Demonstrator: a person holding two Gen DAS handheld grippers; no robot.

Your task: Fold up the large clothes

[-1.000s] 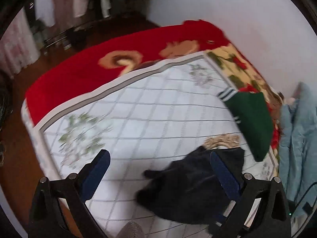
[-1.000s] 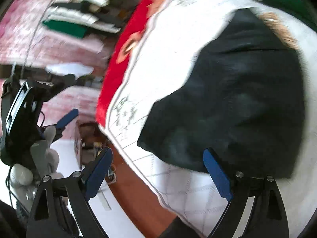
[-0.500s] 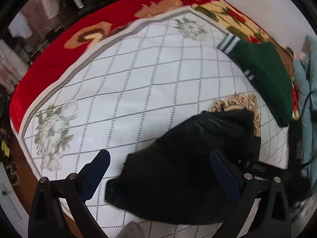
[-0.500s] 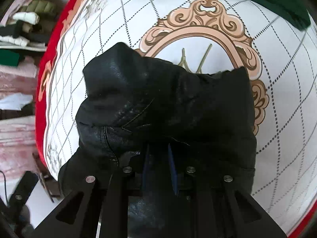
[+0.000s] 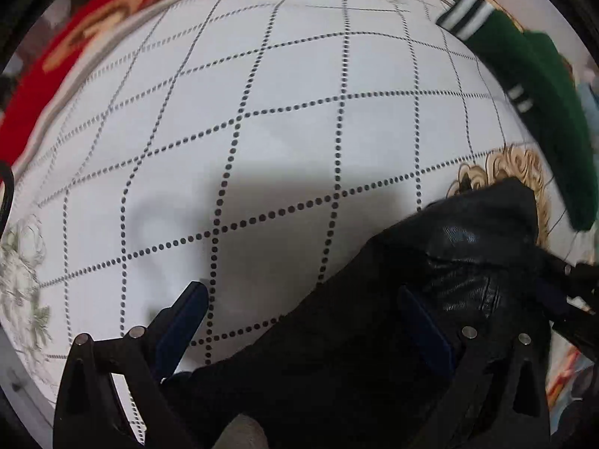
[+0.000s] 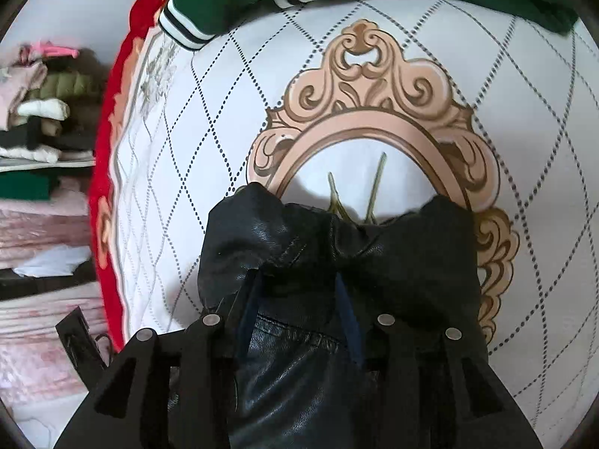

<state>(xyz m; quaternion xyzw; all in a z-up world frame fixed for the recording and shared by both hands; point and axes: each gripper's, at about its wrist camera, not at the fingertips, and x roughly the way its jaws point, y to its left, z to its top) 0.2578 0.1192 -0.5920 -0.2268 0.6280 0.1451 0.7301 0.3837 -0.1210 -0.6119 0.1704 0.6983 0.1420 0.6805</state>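
On the left of the bed, the white quilt (image 5: 262,119) with its dotted diamond grid lies bare, edged by a red blanket (image 5: 33,86); the black leather jacket (image 5: 374,336) sits bunched toward the right, just short of a green sweater (image 5: 539,112) with striped cuffs. The jacket looks heavy for its size, supple but thick, and its glossy surface is probably slippery, so a thin pinch of 1 layer may slide out; a seam, hem or collar edge, where the leather is doubled and stitched, seems the safer place to take hold. The left gripper (image 5: 303,307) points steeply down at the bed with its 2 blue fingers (image 5: 183,318) spread wide, 1 over the bare quilt and 1 over the jacket's edge, pressing on nothing. In the right wrist view the jacket (image 6: 337,254) covers the lower part of a peach scrolled frame (image 6: 374,112) printed on the quilt. The right gripper (image 6: 299,299) also tilts steeply down, and its jaws have just been opening from a tighter pinch; a fold of leather sits between the 2 half-parted fingers (image 6: 249,314), though I cannot tell whether the pads bear on it firmly.
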